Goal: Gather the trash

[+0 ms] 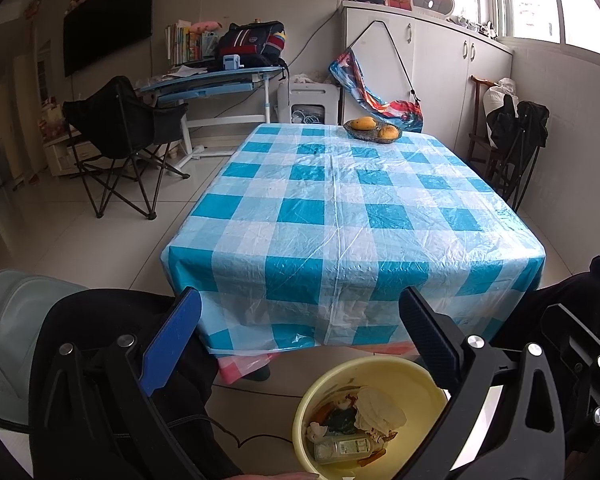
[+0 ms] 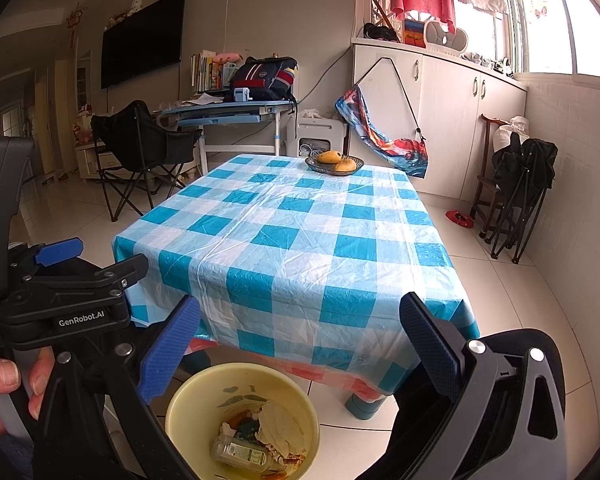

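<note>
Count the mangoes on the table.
2, both in the woven basket at the table's far end: one mango on its left side, the other mango on its right. None appear hidden.

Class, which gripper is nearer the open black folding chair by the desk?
Left. The left gripper sits on the side toward the folding chair; the right gripper is beyond it, farther away.

Glossy white tiled floor (image 2: pixel 500 264); a table under blue-and-white checked plastic cloth (image 2: pixel 300 240) stands centre. Far left, a black wall-mounted television (image 2: pixel 140 40) and black folding camp chair (image 2: pixel 140 148); right, white cabinets (image 2: pixel 440 92) below a bright window (image 2: pixel 540 16).
</note>
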Motion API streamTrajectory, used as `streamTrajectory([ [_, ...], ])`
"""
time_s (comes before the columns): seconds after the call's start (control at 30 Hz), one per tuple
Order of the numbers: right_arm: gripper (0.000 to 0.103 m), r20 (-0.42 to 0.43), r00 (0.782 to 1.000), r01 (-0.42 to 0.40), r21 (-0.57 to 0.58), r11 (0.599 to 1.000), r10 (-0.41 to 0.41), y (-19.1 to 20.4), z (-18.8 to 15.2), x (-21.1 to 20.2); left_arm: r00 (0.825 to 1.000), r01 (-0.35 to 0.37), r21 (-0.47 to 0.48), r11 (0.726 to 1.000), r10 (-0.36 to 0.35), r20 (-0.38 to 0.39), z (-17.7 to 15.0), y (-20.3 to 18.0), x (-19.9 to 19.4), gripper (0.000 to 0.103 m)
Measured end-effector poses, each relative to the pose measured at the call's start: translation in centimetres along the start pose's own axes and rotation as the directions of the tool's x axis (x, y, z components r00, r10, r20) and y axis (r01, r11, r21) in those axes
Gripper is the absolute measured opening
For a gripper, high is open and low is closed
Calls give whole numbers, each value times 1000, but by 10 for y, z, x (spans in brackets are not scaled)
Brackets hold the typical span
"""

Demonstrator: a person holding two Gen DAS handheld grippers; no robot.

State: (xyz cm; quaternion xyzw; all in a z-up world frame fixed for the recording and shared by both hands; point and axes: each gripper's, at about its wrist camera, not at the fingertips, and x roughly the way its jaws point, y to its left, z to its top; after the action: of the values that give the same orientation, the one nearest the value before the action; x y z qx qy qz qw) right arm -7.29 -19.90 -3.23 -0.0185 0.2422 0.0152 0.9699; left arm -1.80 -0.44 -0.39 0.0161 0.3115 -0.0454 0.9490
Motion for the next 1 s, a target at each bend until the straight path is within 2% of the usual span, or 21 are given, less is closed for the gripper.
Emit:
streamTrajectory([
  [1.0, 95, -7, 1000, 0, -1, 1000, 0, -1, 0, -1, 1000, -1, 0, 1000, 1, -3, 1, 0, 1, 96],
])
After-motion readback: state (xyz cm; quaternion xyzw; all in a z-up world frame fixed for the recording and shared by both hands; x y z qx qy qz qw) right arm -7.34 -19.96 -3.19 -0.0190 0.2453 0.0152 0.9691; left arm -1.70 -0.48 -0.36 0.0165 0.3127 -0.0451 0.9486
